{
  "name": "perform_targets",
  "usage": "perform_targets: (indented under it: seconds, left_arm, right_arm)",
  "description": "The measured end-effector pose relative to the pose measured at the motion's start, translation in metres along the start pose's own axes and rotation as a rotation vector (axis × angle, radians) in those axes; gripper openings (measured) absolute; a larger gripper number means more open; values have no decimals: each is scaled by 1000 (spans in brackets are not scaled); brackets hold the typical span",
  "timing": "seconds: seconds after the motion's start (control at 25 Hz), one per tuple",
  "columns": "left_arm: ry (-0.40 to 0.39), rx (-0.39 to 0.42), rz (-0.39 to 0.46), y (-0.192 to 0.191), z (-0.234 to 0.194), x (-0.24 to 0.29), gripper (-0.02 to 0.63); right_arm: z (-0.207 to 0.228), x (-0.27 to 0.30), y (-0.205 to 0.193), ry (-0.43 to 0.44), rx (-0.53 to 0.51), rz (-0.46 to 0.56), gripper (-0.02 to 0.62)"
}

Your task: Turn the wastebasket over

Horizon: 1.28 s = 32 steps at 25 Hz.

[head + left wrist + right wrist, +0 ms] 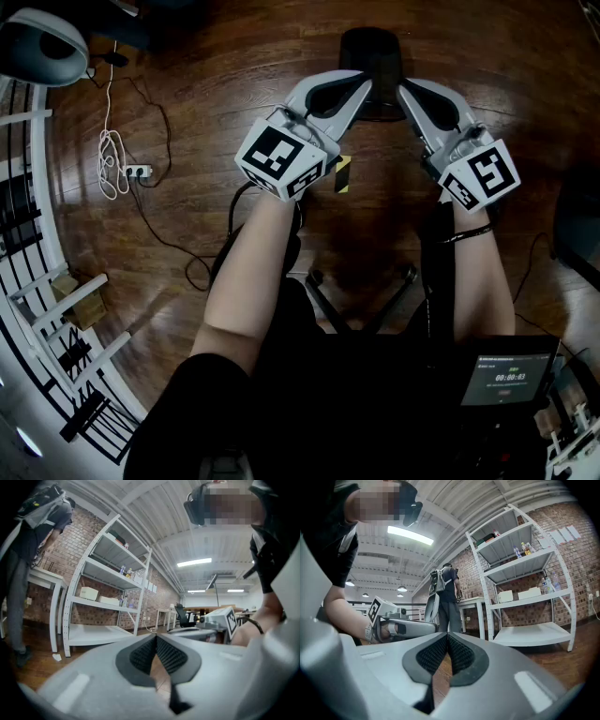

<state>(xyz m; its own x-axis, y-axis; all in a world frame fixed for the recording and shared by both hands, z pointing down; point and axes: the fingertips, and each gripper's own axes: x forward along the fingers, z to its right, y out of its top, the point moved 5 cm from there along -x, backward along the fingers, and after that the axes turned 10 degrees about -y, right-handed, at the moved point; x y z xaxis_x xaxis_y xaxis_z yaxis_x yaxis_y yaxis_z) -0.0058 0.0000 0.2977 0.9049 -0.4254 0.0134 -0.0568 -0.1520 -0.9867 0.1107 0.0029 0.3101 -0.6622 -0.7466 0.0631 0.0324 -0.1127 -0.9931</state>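
over the dark wood floor [206, 75], in the head view, we see both forearms stretched forward, a gripper in each hand. the left gripper [360, 86] and the right gripper [406, 91] lie about level and angle inward, so their tips come near each other. each carries a marker cube: left cube [281, 157], right cube [483, 175].

jaws, left: in the left gripper view the two ribbed pads [142, 656] meet at the tips, closed. only floor shows through the narrow v behind them, and nothing is held.

jaws, right: the right gripper view shows the same, pads [461, 655] tip to tip, closed on nothing.

wastebasket [372, 52]: we take the black rounded shape on the floor just beyond the two tips to be it. it sits at top centre of the head view, between the converging grippers. we cannot tell whether either tip touches it, nor which way up it stands. neither gripper view shows it.

surroundings: a yellow-and-black tape strip [343, 173] on the floor beside the left cube; a power strip [138, 172] with a looped white cable [111, 155] at left; black stand legs [361, 305] below the arms; a small screen [506, 375] at lower right. in the right gripper view, a white shelf rack [525, 588] stands against a brick wall [583, 573], with a standing person [447, 597] nearby.
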Motion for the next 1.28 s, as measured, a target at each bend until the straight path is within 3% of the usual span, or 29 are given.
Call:
perform_targets:
  seconds: [0.72,1.0,1.28]
  left_arm:
    - [-8,12,6,18,-21,7,2]
    - [-28,9,1,21,-80,47,2]
    - [-41,-12,-1,18,-102,48,2]
  right_arm:
    - [16,18,13,-40,47,16,9]
    - [63,62,3,-36,20,-14,9]
    - [71,75,-7,-59,23,-32,9]
